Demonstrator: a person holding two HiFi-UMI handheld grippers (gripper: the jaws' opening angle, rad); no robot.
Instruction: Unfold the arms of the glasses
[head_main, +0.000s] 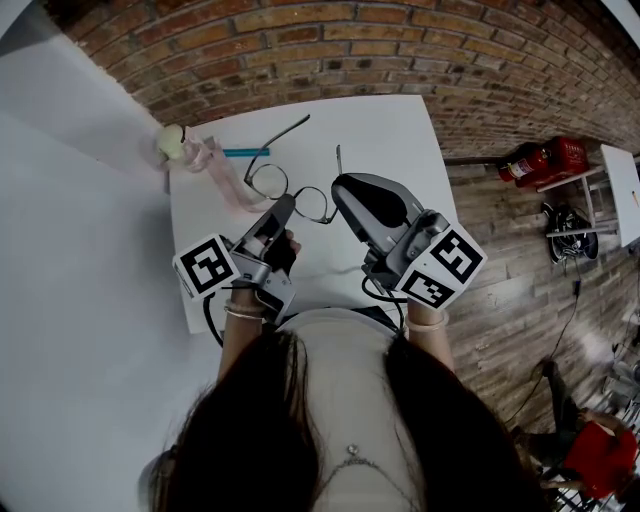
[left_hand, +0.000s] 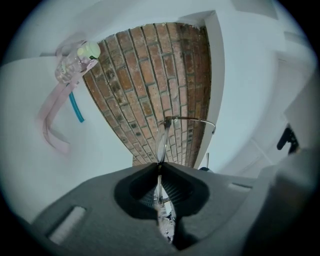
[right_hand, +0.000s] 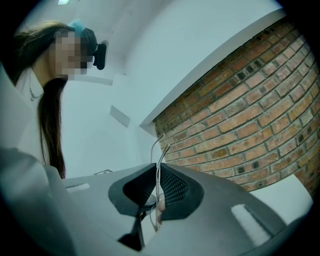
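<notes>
Thin wire-rimmed glasses (head_main: 268, 181) are held above the white table (head_main: 390, 130) between both grippers. My left gripper (head_main: 288, 204) is shut on the frame at the left lens; in the left gripper view the lens (left_hand: 162, 139) stands edge-on just past the closed jaws (left_hand: 160, 167). One arm (head_main: 285, 133) stretches out toward the far edge of the table. My right gripper (head_main: 338, 190) is shut on the other arm, whose thin tip (right_hand: 159, 147) sticks up out of the closed jaws (right_hand: 158, 167). The hinge on that side is hidden behind the gripper.
A pink ribbon bundle with a pale ball (head_main: 190, 150) and a teal stick (head_main: 245, 152) lie at the table's far left corner. A brick wall (head_main: 400, 50) runs behind the table. A red fire extinguisher (head_main: 545, 160) lies on the wooden floor at the right.
</notes>
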